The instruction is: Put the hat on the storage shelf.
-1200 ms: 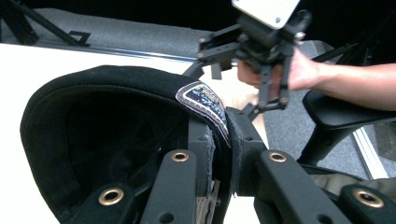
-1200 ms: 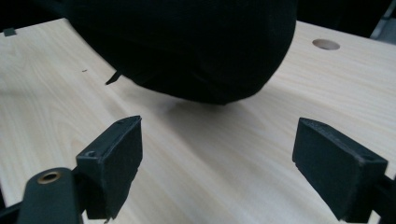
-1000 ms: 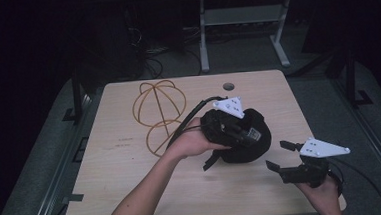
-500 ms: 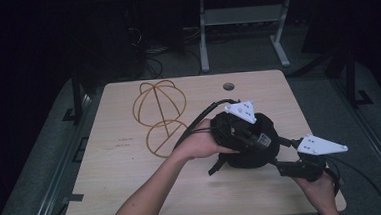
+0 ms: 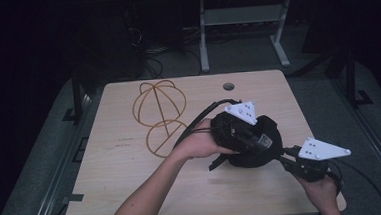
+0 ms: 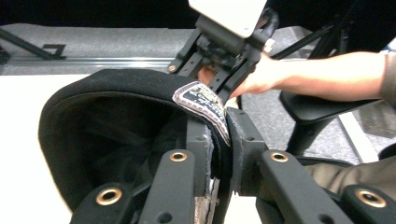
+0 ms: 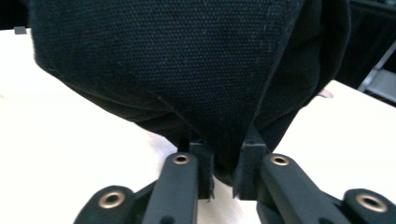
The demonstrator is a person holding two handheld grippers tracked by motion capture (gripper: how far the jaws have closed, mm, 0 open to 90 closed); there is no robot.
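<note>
Black cap [image 5: 261, 143] sits at the right-centre of the wooden surface [image 5: 133, 191], well apart from the wire cap frame [image 5: 160, 114]. Left gripper [image 6: 219, 140] has its jaws pinched on the cap's rim at the sewn label [image 6: 203, 100]. Right gripper [image 7: 223, 172] has its jaws narrow, closing on a fold of the crown fabric. Cap looks light, soft canvas, floppy, so it will likely sag and fold; best held at the stitched rim band, both sides
</note>
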